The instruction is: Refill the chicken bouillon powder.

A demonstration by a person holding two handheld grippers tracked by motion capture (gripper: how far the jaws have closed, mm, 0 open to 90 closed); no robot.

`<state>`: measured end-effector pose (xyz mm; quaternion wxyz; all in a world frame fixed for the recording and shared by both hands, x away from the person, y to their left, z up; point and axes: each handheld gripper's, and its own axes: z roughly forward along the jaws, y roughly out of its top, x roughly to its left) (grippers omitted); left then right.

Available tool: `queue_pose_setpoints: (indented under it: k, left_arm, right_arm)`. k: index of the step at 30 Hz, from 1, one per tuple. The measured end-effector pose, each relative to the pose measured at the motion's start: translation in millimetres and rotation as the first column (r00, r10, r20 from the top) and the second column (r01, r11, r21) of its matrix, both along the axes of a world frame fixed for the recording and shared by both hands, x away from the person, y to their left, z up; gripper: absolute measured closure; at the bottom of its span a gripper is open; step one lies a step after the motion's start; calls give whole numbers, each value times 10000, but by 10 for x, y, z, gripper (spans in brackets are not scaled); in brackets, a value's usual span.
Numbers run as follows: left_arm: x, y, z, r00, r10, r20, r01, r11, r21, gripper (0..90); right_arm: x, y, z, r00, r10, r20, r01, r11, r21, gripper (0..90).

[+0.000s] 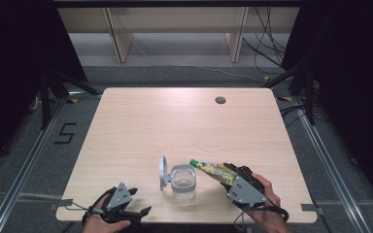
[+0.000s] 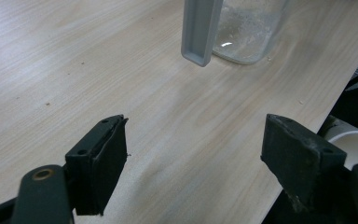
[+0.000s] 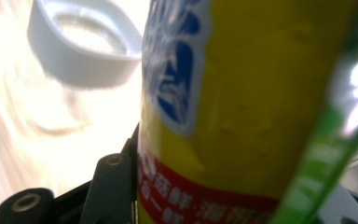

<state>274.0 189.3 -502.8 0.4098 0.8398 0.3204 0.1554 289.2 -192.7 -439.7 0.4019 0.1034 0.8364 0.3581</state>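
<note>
A clear glass jar [image 1: 183,182] stands near the table's front edge, its grey hinged lid [image 1: 163,172] swung open and upright on its left side. My right gripper [image 1: 230,174] is shut on a yellow and green snack packet [image 1: 212,170], held tilted with its far end over the jar's mouth. In the right gripper view the packet [image 3: 242,107] looms close and the jar's rim [image 3: 86,42] lies beyond it. My left gripper [image 1: 140,201] rests at the front left edge, open and with nothing in it. Its view looks past its pads [image 2: 105,158] to the lid [image 2: 200,28] and jar [image 2: 249,32].
The wooden table [image 1: 175,121] has a small round cable hole [image 1: 220,100] at the back right. Pale shelving legs [image 1: 119,43] and loose cables [image 1: 267,48] lie on the floor beyond. Metal rails [image 1: 24,170] run along both sides of the table.
</note>
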Motion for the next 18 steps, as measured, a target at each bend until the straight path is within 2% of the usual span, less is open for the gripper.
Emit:
queue_pose_setpoints:
  k: [1, 2, 3, 4, 6, 7, 9, 10, 12, 13, 15, 16, 17, 18]
  left_arm:
    - [1, 1, 0, 10000, -5, 14, 5, 10000, -3, 218]
    - [2, 2, 2, 10000, -1, -44, 1, 10000, -3, 218]
    - [1, 1, 2, 10000, -38, -59, 38, 10000, -34, 218]
    - [14, 6, 2, 9998, -141, 122, 141, 9999, 46, 218]
    - [2, -2, -3, 10000, 8, -49, -8, 10000, -77, 218]
    - [14, 9, 7, 9998, -182, 90, 181, 9998, 79, 218]
    - [17, 12, 8, 9997, -144, 191, 142, 9998, 107, 218]
    - [14, 12, 7, 9998, -126, 166, 125, 9999, 85, 218]
    - [16, 13, 6, 9998, -130, 175, 129, 9999, 88, 218]
    - [18, 13, 6, 9998, -127, 177, 125, 9999, 98, 218]
    - [20, 14, 8, 9997, -168, 169, 166, 9998, 138, 218]
    - [17, 8, 2, 9998, -121, 166, 120, 9999, 90, 218]
    - [4, 0, -1, 10000, -27, -81, 27, 10000, -39, 218]
    - [19, 10, 4, 9998, -185, 81, 184, 9997, 147, 218]
  right_arm:
    - [-2, 18, 6, 9996, 134, 268, -120, 9985, -539, 547]
    - [-29, 32, 3, 9996, 54, 264, -35, 9975, -713, 547]
    - [-29, 51, 4, 9990, 244, 372, -206, 9949, -991, 547]
    - [-45, 67, -2, 9994, 145, 308, -112, 9945, -1039, 548]
    - [-48, 104, -5, 9982, 342, 496, -267, 9892, -1444, 550]
    - [-71, 121, -13, 9987, 155, 492, -78, 9880, -1543, 550]
    - [-90, 152, -27, 9971, 142, 753, -3, 9834, -1815, 550]
    - [-95, 162, -19, 9961, 206, 854, -12, 9752, -2215, 550]
    - [-96, 179, -10, 9933, 368, 1096, -73, 9659, -2590, 551]
    - [-103, 188, -20, 9926, 275, 1182, 46, 9649, -2626, 551]
    - [-130, 217, -27, 9894, 175, 1439, 273, 9524, -3035, 551]
    - [-115, 229, -17, 9829, 493, 1773, 175, 9340, -3569, 551]
    - [-122, 245, -40, 9812, 541, 1855, 192, 9280, -3720, 551]
    - [-127, 252, -40, 9785, 593, 1976, 232, 9202, -3907, 551]
